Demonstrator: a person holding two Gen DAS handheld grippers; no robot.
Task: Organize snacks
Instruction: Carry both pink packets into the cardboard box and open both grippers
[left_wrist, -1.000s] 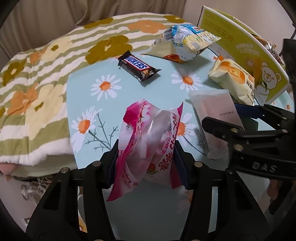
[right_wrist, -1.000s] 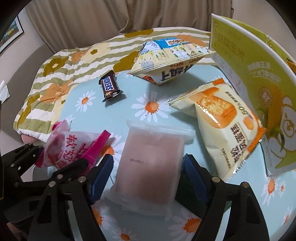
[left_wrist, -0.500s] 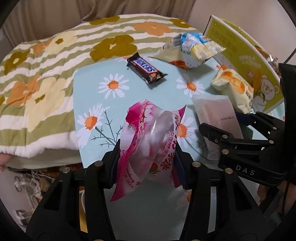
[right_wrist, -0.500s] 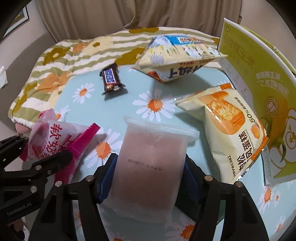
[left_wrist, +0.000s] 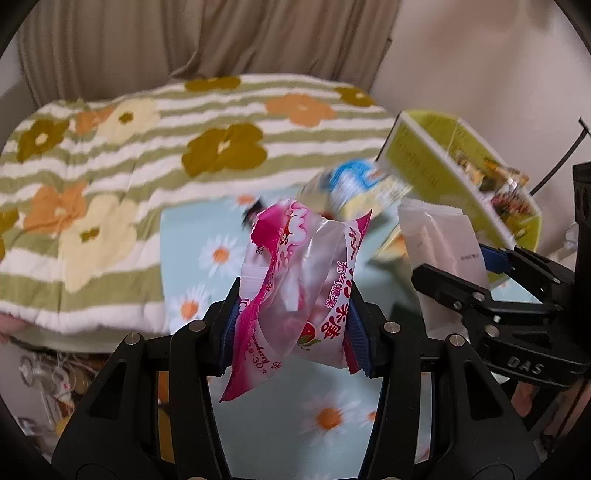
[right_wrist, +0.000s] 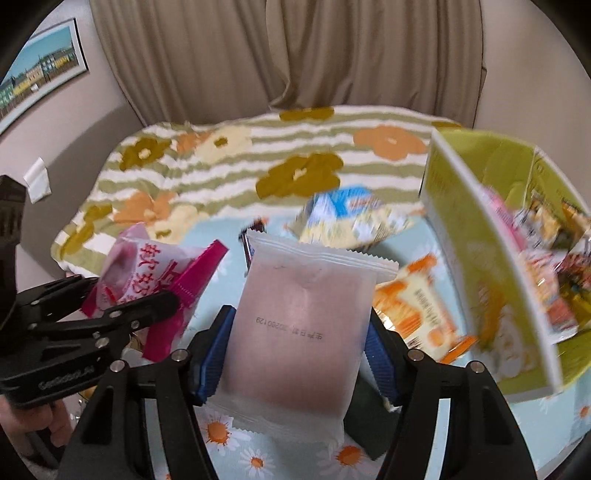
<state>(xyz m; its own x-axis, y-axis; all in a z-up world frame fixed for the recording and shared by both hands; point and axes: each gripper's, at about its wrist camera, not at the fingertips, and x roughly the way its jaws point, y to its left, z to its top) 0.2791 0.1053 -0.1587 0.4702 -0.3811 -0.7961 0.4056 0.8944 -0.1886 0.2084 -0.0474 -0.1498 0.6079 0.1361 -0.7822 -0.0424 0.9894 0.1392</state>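
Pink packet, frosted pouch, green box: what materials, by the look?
Pink packet: thin glossy plastic film, likely; crinkled, partly see-through, glinting. Frosted pouch: matte translucent plastic, pinkish contents showing through, zigzag-cut seals. Green box: printed cardboard, probably; stiff flat walls, pale cut edge.

Crinkly glossy pink-and-clear plastic candy bag (left_wrist: 295, 280); frosted matt translucent plastic pouch (right_wrist: 299, 328) with serrated sealed edges. Matt black plastic gripper arms, ribbed blue rubbery pads (right_wrist: 212, 354), shiny metal screws. Smooth daisy-print light-blue tablecloth (left_wrist: 325, 410), fuzzy striped floral blanket (left_wrist: 122, 162), yellow-green cardboard box (right_wrist: 476, 258).
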